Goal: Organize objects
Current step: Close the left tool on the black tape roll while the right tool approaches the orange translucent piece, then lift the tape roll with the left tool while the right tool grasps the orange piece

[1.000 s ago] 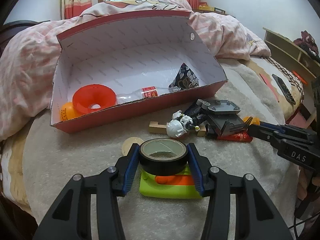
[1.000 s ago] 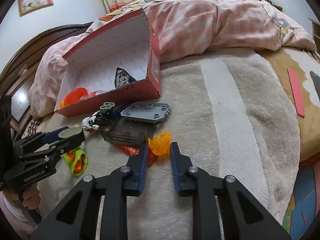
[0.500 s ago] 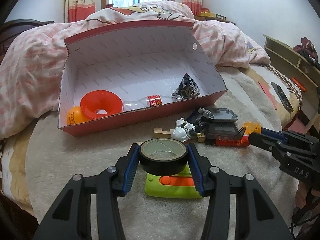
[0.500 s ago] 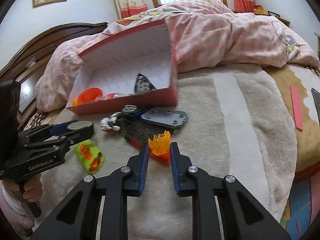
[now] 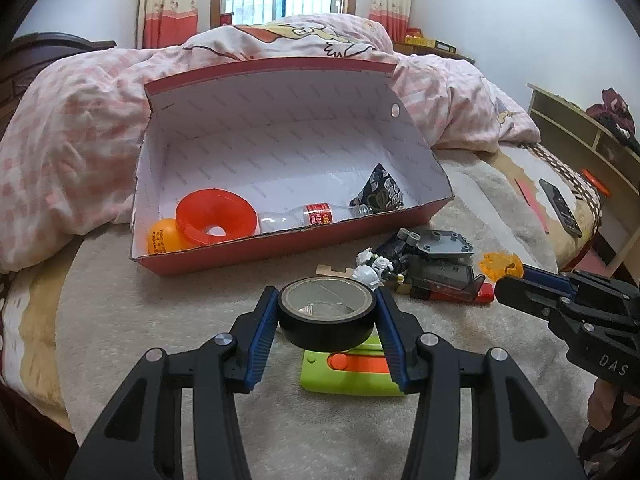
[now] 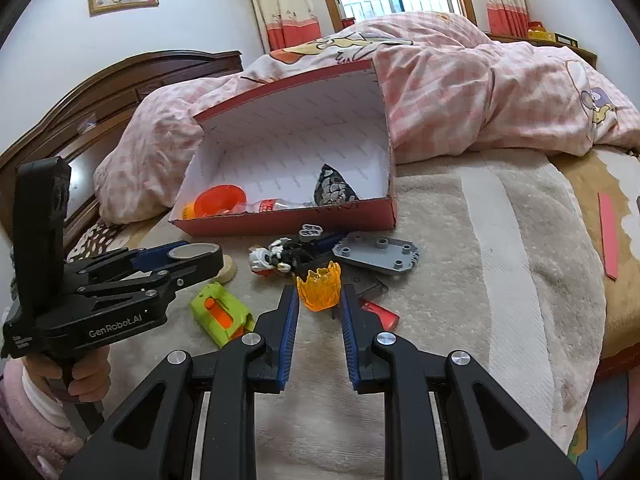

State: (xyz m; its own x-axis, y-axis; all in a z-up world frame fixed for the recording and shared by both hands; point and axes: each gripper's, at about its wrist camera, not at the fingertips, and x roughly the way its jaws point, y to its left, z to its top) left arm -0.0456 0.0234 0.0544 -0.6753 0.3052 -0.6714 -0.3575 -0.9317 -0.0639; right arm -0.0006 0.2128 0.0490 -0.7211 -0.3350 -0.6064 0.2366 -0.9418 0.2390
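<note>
My left gripper (image 5: 327, 312) is shut on a black tape roll (image 5: 327, 320) and holds it above the bed, in front of the red box (image 5: 280, 246). It also shows in the right wrist view (image 6: 196, 254). My right gripper (image 6: 319, 300) is shut on an orange flame-shaped plastic piece (image 6: 319, 286), lifted off the blanket; it also shows in the left wrist view (image 5: 500, 267). The box lies open against the pink quilt and holds an orange funnel (image 5: 216, 222), an orange ball (image 5: 162, 236), a clear bottle (image 5: 296, 218) and a dark patterned pouch (image 5: 378, 194).
On the beige blanket (image 6: 480, 280) lie a green and orange toy (image 5: 352, 372), a white and black figure (image 6: 276, 258), grey and dark plates (image 6: 376, 254), a red piece (image 6: 382, 314), a wooden piece (image 5: 332, 271) and a pale disc (image 6: 226, 270). A phone (image 5: 560, 208) lies far right.
Both grippers have risen with their loads. The flame piece has come up off the pile of toy parts, and the tape roll has moved up towards the box.
</note>
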